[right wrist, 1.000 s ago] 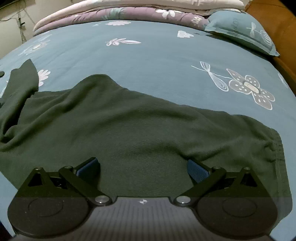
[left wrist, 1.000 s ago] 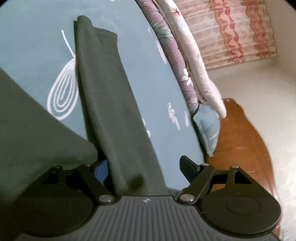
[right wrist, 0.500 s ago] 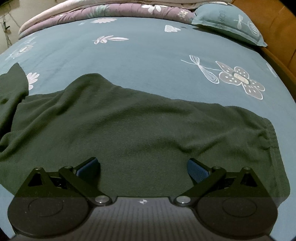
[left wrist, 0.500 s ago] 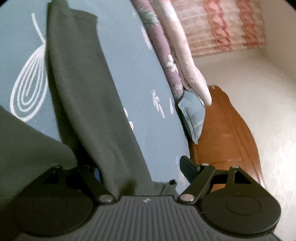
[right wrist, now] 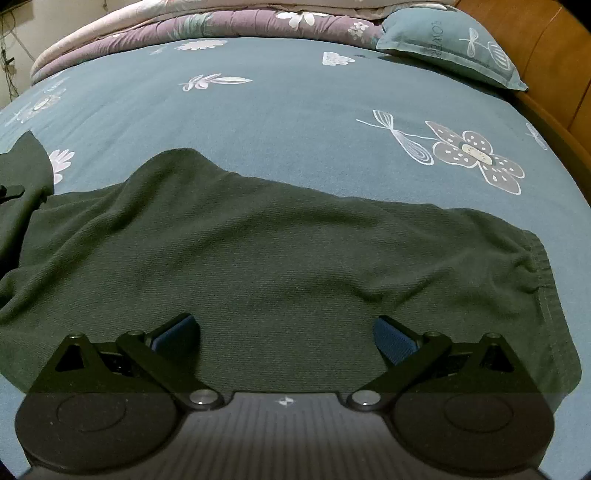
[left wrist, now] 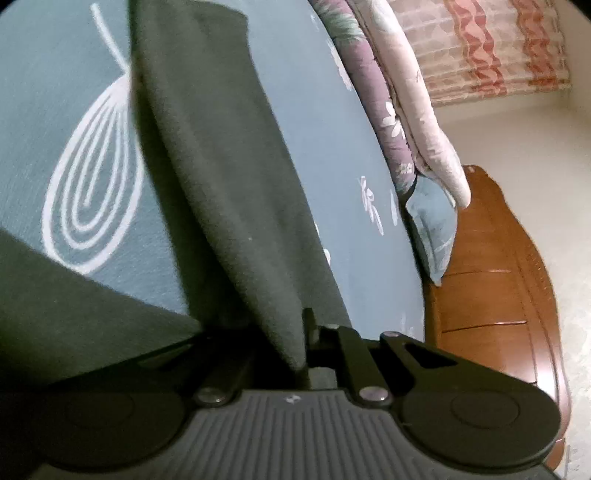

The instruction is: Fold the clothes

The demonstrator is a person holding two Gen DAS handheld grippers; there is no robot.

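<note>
Nearest in the left wrist view, the left gripper point(left wrist: 304, 343) has its fingers drawn close together on a strip of the dark green garment point(left wrist: 221, 166), which runs taut from the fingers away across the bed point(left wrist: 332, 122). More of the same cloth lies slack at the lower left of that view.

In the right wrist view, the right gripper point(right wrist: 286, 332) hangs over the garment point(right wrist: 277, 251) with its blue-padded fingers point(right wrist: 393, 338) spread wide and nothing between them. The garment lies wrinkled across the near part of the bed point(right wrist: 295, 122), a stitched hem at its right end and a loose flap at the far left edge.

Beyond it stretches the teal bedsheet printed with white flowers. Farther back sit a teal pillow point(right wrist: 450, 50) and rolled floral quilts point(right wrist: 207, 22), with the wooden headboard point(right wrist: 546, 59) at the right.
</note>
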